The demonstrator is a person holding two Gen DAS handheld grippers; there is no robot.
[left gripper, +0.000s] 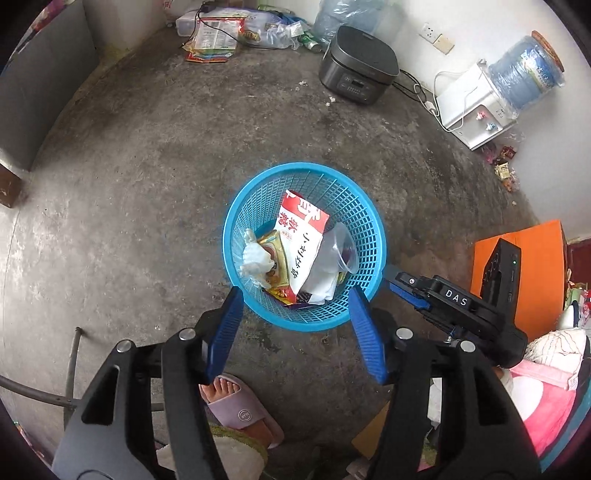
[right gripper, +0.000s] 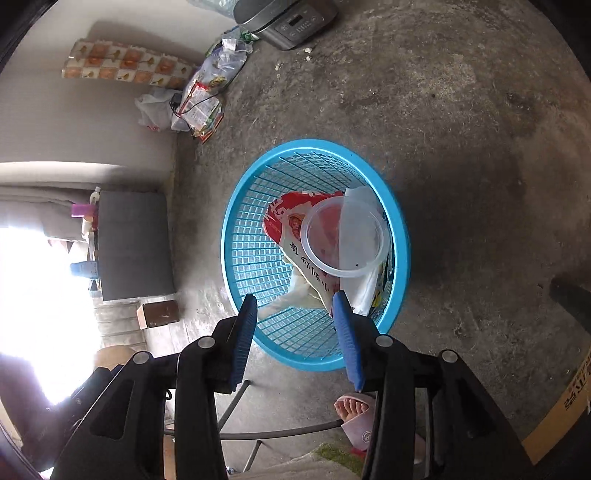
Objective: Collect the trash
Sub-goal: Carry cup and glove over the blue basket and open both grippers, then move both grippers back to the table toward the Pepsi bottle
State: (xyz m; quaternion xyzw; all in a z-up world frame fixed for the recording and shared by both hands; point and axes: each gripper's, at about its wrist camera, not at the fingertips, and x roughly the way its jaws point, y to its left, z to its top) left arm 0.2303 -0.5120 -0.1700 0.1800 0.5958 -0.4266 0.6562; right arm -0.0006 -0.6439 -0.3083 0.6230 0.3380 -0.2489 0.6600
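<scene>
Blue mesh basket (left gripper: 236, 236) sat on the bare concrete floor (left gripper: 129, 184), roughly mid-room, directly under both tools. Inside it lay a red-and-white printed bag (left gripper: 301, 236), a clear plastic lid (right gripper: 345, 236) on top of that, a crumpled white plastic wad (left gripper: 255, 260) at one side, plus yellow-and-red wrappers (left gripper: 275, 273) near the bottom; all of it was within the rim, nothing hanging over. Left gripper (left gripper: 295, 295) hovered above the near edge of the basket, blue fingers (left gripper: 225, 332) spread apart, nothing between them, no contact with the trash. Right gripper (right gripper: 295, 306) also pointed down into the basket, jaws parted with a gap, nothing pinched; one fingertip overlapped the bag's edge in its own view, but touching or not could not be told. From the left view the right tool's black body showed just beside the basket. A foot in a pale pink slipper (left gripper: 236, 406) stood close to the basket on the near side. Further out: a dark rice cooker (left gripper: 358, 70) by the wall, a white water dispenser (left gripper: 476, 107) with a blue bottle on it, loose wrappers (left gripper: 504, 166) on the floor near the dispenser, a pile of bags and packets (left gripper: 218, 33) in the far corner, an orange box (left gripper: 543, 269) to the right.
</scene>
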